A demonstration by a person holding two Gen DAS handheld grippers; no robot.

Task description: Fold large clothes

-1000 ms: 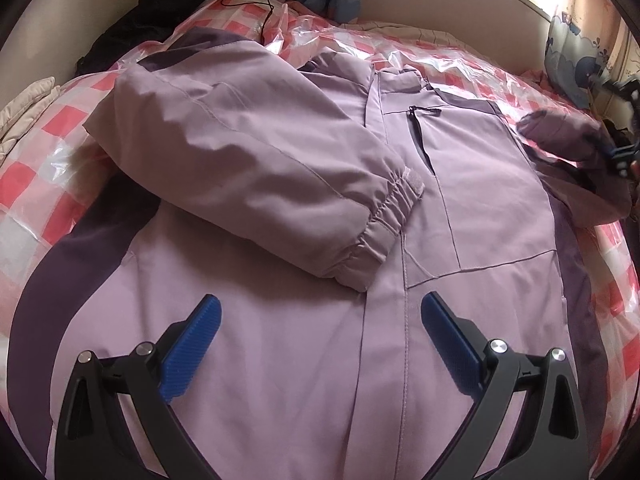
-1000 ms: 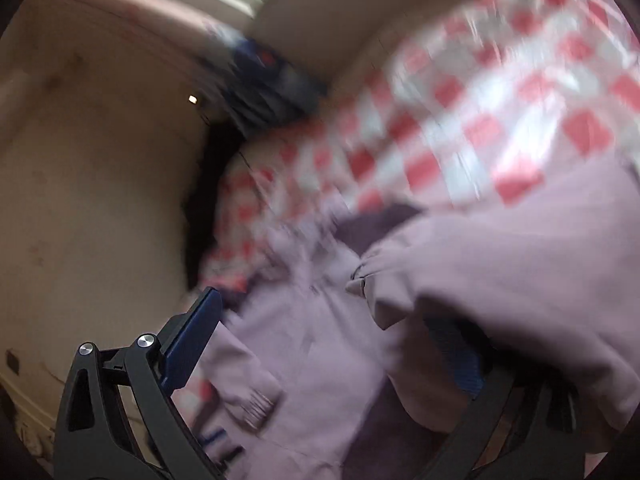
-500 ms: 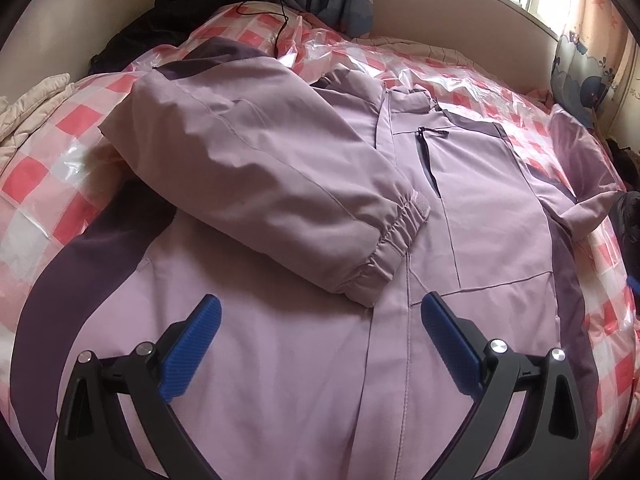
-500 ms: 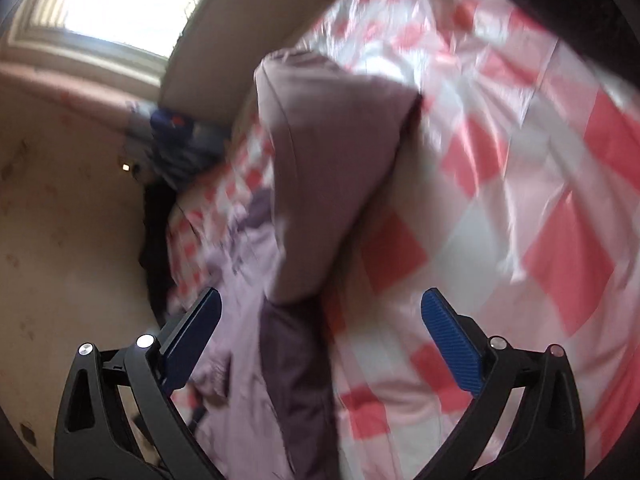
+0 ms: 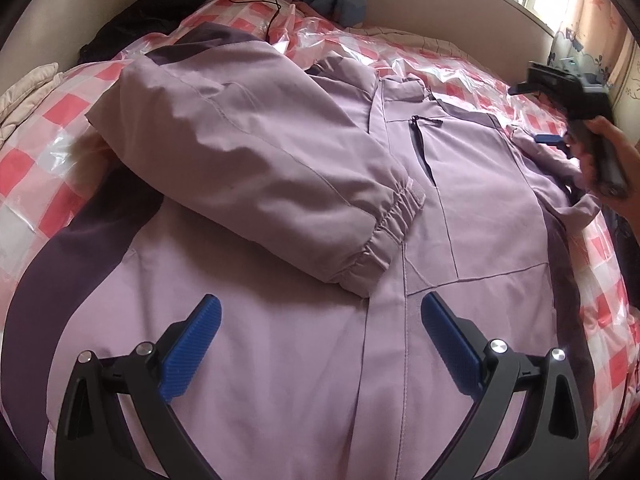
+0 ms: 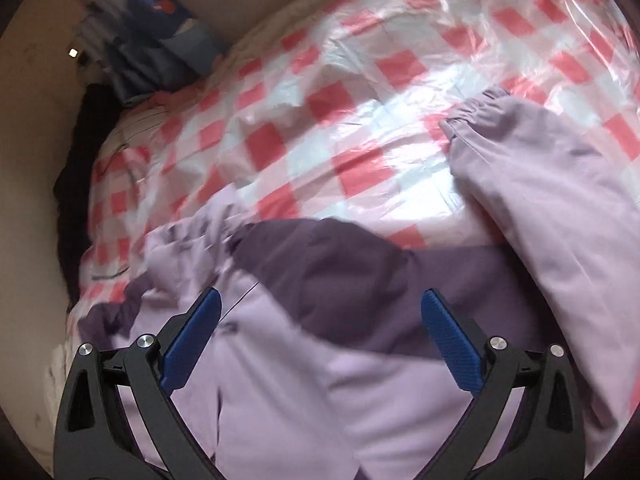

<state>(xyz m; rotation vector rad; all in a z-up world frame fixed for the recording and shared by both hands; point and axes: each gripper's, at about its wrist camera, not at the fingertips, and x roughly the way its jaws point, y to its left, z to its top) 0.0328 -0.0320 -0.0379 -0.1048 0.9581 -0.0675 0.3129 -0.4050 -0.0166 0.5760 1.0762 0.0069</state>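
The jacket [image 5: 472,200] lies front-up on the checked bedcover [image 5: 48,152], spread out ahead of and under the left gripper [image 5: 320,320], whose jaws are spread wide and hold nothing. One sleeve [image 5: 256,168] is already laid across the chest, its cuff ending just ahead of that gripper, near the front seam.

The other sleeve [image 6: 560,208] is the piece left out. From the right gripper [image 6: 320,316], also spread and empty, it runs forward and to the right, its long axis slanting away over the bedcover, cuff at the far end. The dark shoulder panel [image 6: 352,280] sits directly between the jaws (the view is somewhat blurred).

The right gripper is clearly the nearer one to that sleeve; I judge the next move is a reach ahead-right toward the cuff, then a carry back across the chest.
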